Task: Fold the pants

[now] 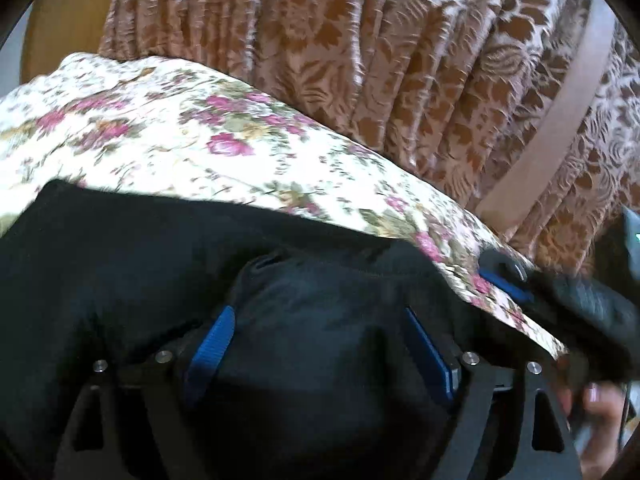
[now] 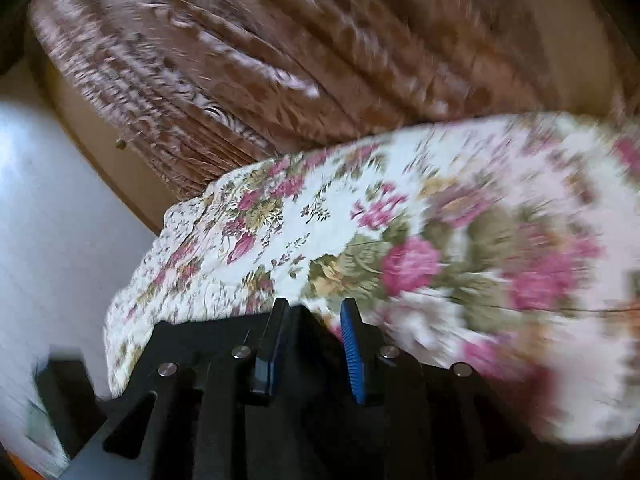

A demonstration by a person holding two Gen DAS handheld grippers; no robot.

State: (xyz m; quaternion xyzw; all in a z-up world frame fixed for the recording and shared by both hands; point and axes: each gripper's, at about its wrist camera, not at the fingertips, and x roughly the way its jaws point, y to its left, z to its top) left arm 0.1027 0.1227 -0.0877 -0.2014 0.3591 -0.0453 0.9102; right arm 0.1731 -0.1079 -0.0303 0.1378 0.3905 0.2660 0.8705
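The black pants (image 1: 120,260) lie across the near part of a floral bedspread (image 1: 200,128). My left gripper (image 1: 320,310) stands wide, and a thick bunch of the pants fills the gap and presses against both blue pads (image 1: 430,352). At the right edge of that view, the right gripper (image 1: 506,280) shows one blue pad over the bedspread's edge, blurred. In the right wrist view, the right gripper (image 2: 314,308) stands narrowly open. A fold of black pants (image 2: 304,332) rises between its jaws, with a sliver of bedspread showing beside the right pad (image 2: 354,360).
A brown patterned curtain (image 1: 360,40) hangs close behind the bed, crossed by a pale band (image 1: 560,120). The bedspread (image 2: 320,208) ends at a scalloped edge on the left, next to a white wall (image 2: 48,200). A person's fingers (image 1: 592,396) show at lower right.
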